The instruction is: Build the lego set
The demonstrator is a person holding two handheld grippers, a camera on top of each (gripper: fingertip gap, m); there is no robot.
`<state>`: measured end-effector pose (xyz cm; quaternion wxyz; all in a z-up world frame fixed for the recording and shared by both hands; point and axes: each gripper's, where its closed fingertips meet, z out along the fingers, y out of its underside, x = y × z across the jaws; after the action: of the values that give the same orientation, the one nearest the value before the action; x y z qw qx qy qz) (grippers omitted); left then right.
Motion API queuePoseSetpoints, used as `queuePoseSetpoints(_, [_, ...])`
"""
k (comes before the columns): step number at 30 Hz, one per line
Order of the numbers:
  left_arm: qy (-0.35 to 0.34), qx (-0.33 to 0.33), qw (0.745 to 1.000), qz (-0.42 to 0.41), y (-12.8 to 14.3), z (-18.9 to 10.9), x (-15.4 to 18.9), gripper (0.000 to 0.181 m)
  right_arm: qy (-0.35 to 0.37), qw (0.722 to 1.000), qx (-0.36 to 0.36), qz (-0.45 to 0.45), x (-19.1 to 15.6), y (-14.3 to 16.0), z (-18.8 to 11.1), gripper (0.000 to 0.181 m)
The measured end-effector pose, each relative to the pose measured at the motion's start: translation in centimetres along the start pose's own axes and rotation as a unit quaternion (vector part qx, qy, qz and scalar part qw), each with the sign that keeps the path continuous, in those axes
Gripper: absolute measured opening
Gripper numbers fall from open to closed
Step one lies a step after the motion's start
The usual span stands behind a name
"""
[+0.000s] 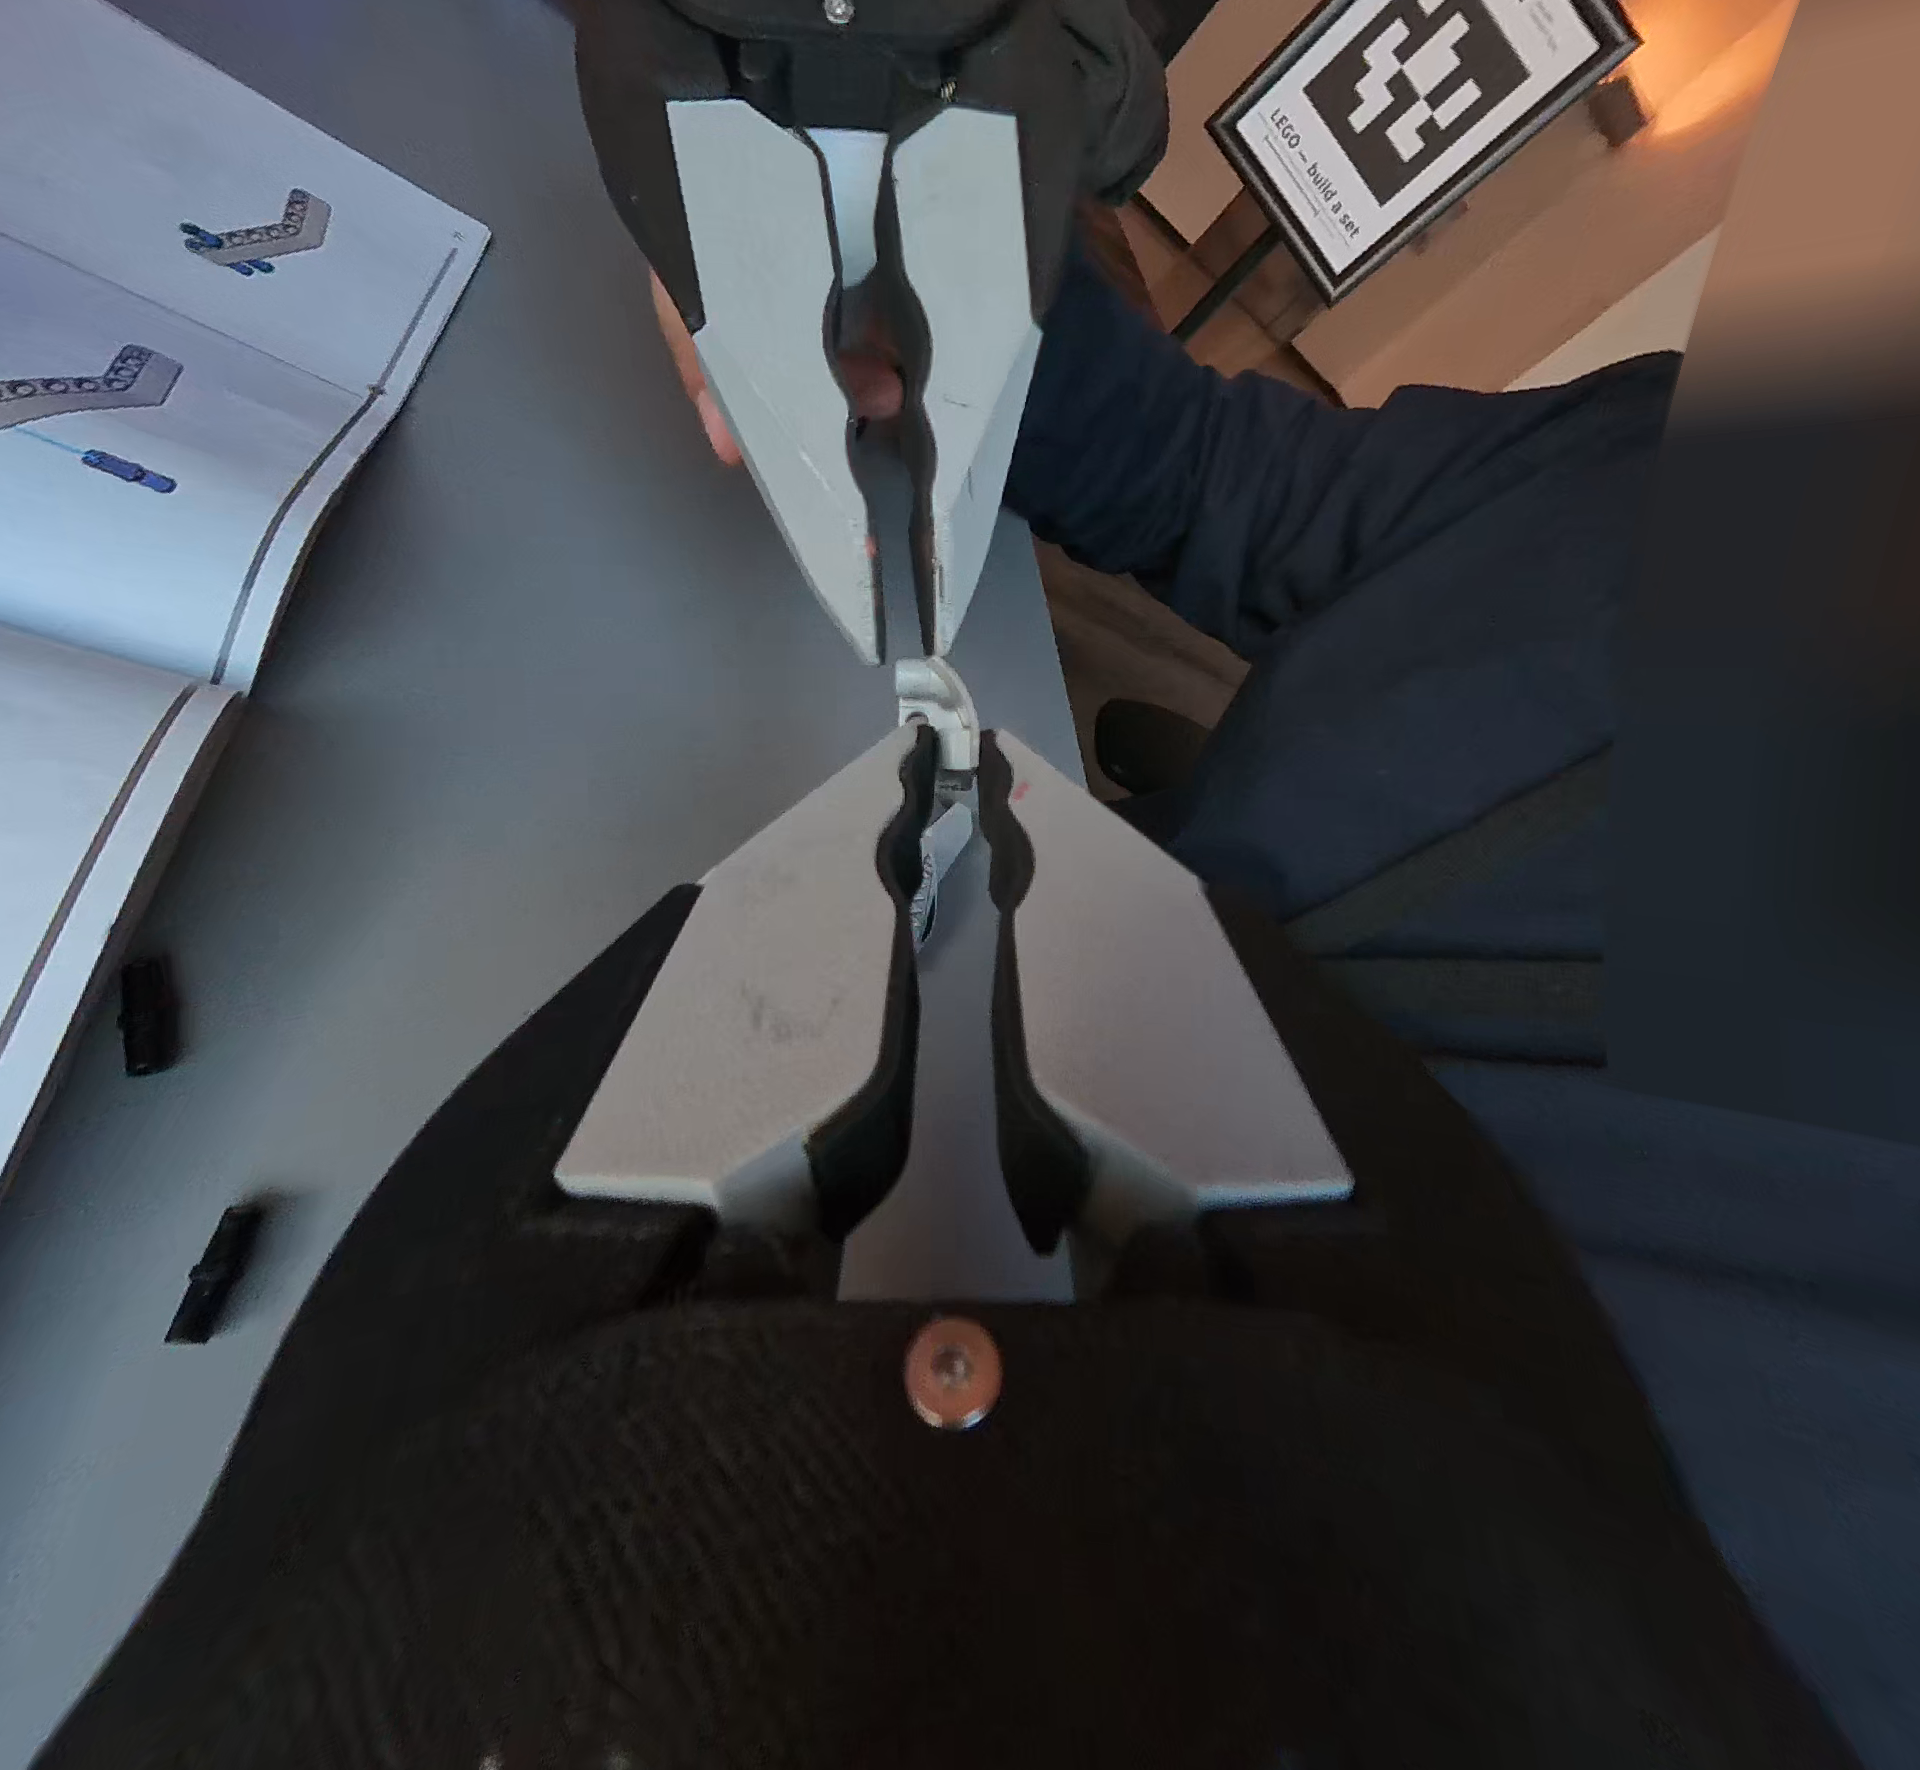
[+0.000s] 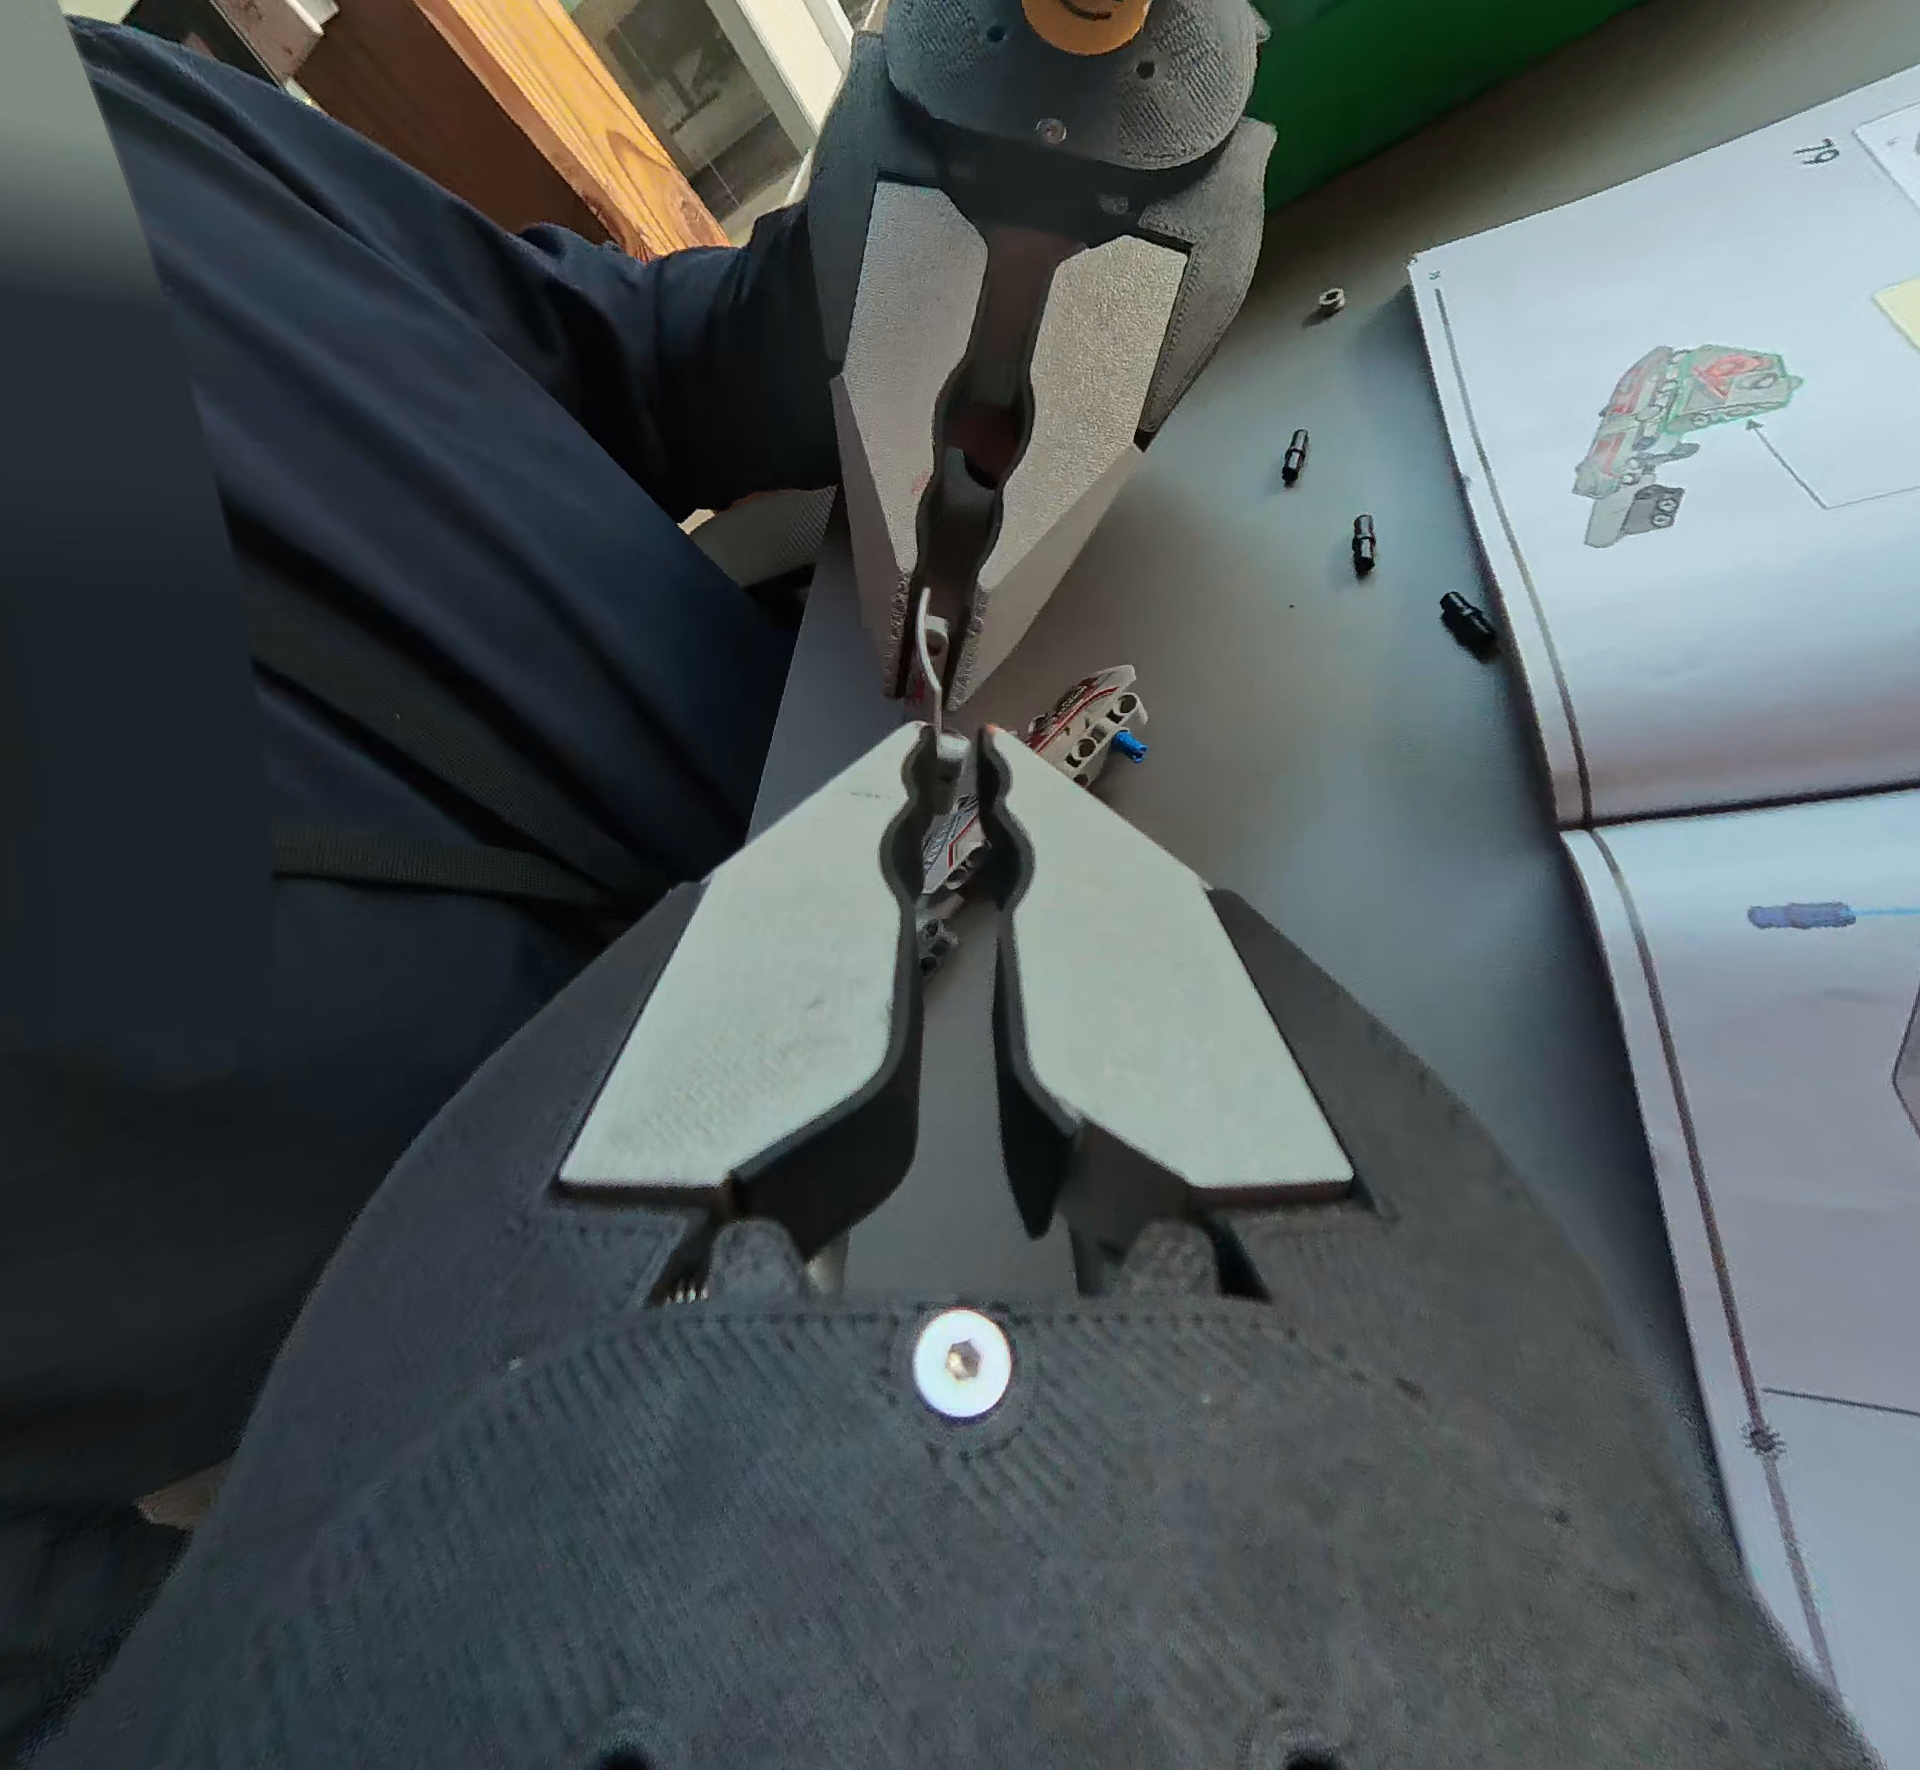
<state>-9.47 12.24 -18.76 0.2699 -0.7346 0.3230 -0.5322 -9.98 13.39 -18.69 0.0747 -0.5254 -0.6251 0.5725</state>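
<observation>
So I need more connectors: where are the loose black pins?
In the right wrist view, three black pins lie on the grey table, right of the left gripper, along the instruction booklet's left edge.

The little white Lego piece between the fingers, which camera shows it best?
The left wrist view. There the white Lego piece sticks out past the left gripper, curved top and hole clear. The right wrist view shows only its thin edge, running to the right gripper.
</observation>
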Motion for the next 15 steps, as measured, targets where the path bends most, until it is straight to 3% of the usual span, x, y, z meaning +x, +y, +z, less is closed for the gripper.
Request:
queuePoseSetpoints(8, [-0.007, -0.004, 1.0, 0.006, 0.0, 0.0, -0.3, 0.004, 0.04, 0.997, -0.028, -0.066, -0.1, 0.2, 0.6, 0.004])
queuePoseSetpoints(12, [-0.012, 0.005, 1.0, -0.017, -0.1, -0.3, -0.6, 0.008, 0.014, 0.999, -0.022, -0.021, 0.0, 0.5, 0.6, 0.003])
queuePoseSetpoints(15, [-0.101, -0.032, 0.994, 0.007, 1.3, -1.4, -2.4, 0.008, 0.011, 0.998, -0.025, 0.056, 1.4, 1.5, 0.4, 0.0])
